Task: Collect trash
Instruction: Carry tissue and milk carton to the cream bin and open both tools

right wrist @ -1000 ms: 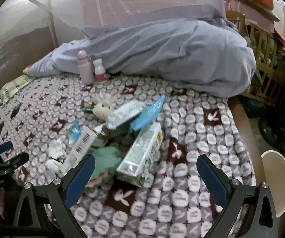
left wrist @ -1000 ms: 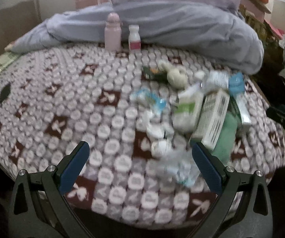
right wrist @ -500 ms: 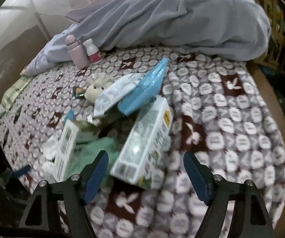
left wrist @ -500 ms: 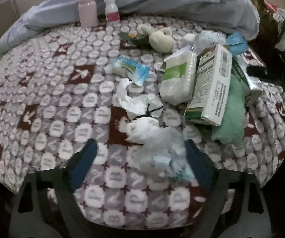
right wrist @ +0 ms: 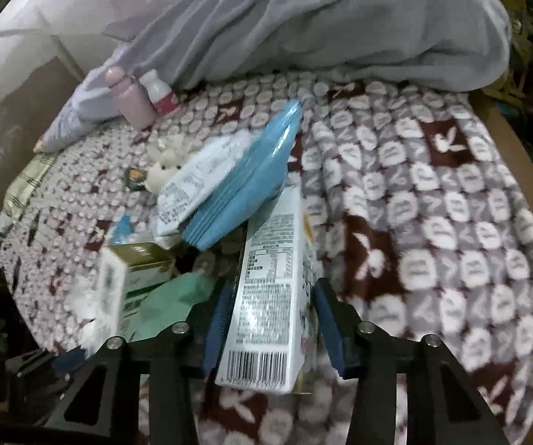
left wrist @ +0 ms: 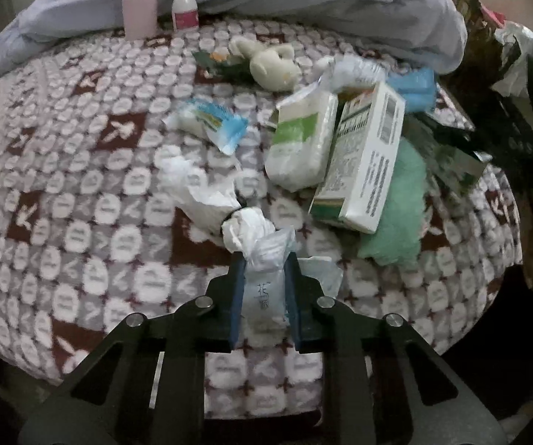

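Pickup step: left tool (left wrist: 264,289) has just been closing and is clamped on the plastic wrapper (left wrist: 266,278), right tool (right wrist: 270,328) just been closing around the carton (right wrist: 270,285), pads near or touching, both on the bed (right wrist: 452,222); next, finish squeeze and lift clear.

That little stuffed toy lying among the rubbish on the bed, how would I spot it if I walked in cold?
Start at the grey duvet heaped along the far side of the patterned blanket. Just in front of it, beyond the white cartons, lies the cream plush toy. It is the only soft, rounded thing there; its neighbours are flat wrappers, boxes and crumpled tissue.
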{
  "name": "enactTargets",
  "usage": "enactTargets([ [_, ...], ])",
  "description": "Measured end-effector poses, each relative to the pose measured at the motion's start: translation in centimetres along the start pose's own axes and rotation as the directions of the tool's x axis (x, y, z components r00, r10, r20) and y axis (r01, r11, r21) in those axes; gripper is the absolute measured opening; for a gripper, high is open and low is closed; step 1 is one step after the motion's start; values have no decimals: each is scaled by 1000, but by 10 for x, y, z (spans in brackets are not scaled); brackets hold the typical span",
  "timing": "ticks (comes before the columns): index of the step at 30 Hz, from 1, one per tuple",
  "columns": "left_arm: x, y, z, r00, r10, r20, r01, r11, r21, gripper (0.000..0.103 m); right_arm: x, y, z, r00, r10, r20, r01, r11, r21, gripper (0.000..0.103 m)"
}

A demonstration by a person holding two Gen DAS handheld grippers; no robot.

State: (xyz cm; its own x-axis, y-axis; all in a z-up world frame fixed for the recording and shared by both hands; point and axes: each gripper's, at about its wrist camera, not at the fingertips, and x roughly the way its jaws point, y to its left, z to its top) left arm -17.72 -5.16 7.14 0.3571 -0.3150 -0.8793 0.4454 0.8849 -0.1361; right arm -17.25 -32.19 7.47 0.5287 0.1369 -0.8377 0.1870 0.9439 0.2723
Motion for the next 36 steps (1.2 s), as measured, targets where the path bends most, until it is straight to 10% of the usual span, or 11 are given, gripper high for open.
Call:
enactTargets([
  [19,-55,-63,50,987,-125,104,118,990,77,16,-77,-75,-24,995,16,97,-25,995,95,44],
  [36,-8,-264,120,914,-404,-45,403,885,234,15,-147,-222,-48,970,-127,209,52,942,331,44],
])
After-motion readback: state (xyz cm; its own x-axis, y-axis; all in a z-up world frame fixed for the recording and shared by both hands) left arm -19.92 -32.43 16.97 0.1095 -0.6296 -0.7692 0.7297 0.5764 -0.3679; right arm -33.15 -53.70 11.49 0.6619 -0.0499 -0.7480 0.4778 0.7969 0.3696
